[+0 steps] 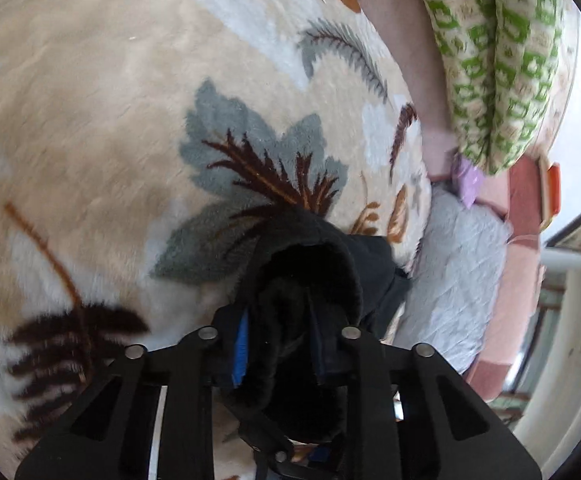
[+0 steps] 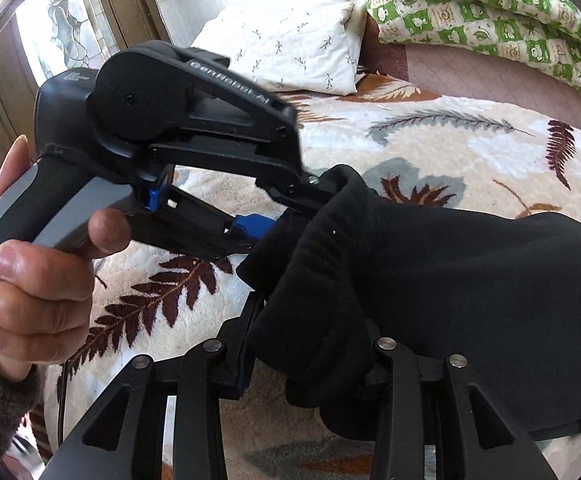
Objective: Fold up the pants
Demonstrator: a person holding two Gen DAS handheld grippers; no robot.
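Observation:
The black fleece pants are held up over a cream blanket with leaf prints. My right gripper is shut on a bunched edge of the pants, which drape off to the right. My left gripper shows in the right wrist view, held by a hand, shut on the same edge just beyond the right one. In the left wrist view the left gripper is shut on a thick bunch of the black pants, which hides its fingertips.
The cream leaf-print blanket covers the bed. A green and white patterned quilt and a white pillow lie at the far side. A grey pillow and pink sheet are at the right in the left wrist view.

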